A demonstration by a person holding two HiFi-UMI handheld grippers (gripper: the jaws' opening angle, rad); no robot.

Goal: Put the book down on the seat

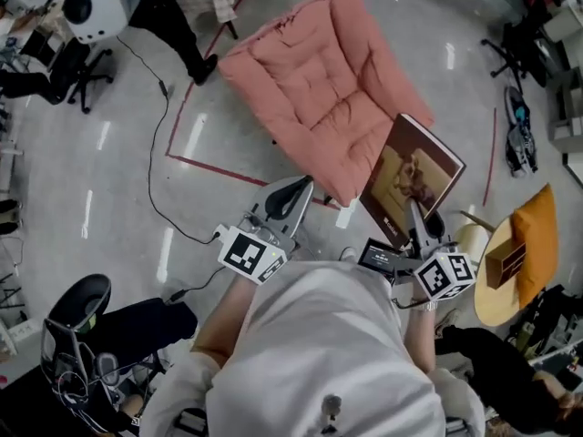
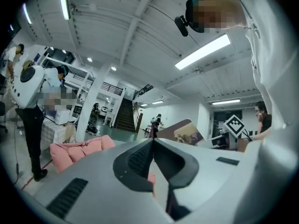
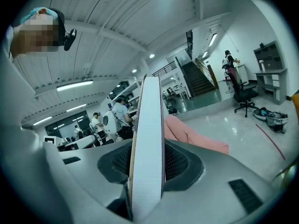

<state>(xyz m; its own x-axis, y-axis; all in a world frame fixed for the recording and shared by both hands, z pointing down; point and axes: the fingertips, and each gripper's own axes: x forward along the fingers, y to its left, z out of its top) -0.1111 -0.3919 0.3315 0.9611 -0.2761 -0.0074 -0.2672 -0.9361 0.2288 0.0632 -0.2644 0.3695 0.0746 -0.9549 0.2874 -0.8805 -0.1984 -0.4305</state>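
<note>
The book (image 1: 412, 177) has a brown picture cover and stands tilted in the air at the near right corner of the pink cushioned seat (image 1: 319, 85). My right gripper (image 1: 422, 220) is shut on its lower edge. In the right gripper view the book's white page edge (image 3: 148, 125) fills the gap between the jaws, with the seat (image 3: 194, 136) behind it. My left gripper (image 1: 293, 191) hangs just in front of the seat's near edge, shut and with nothing in it. In the left gripper view its jaws (image 2: 153, 143) meet at the tip; the seat (image 2: 77, 150) and the book (image 2: 188, 131) show beyond.
A round wooden side table (image 1: 492, 285) with a yellow cushion (image 1: 537, 239) stands at the right. A person in black (image 1: 173, 16) stands beyond the seat at the left. A black cable (image 1: 155, 180) and red tape lines (image 1: 214, 167) cross the floor. An office chair (image 1: 77, 321) is at lower left.
</note>
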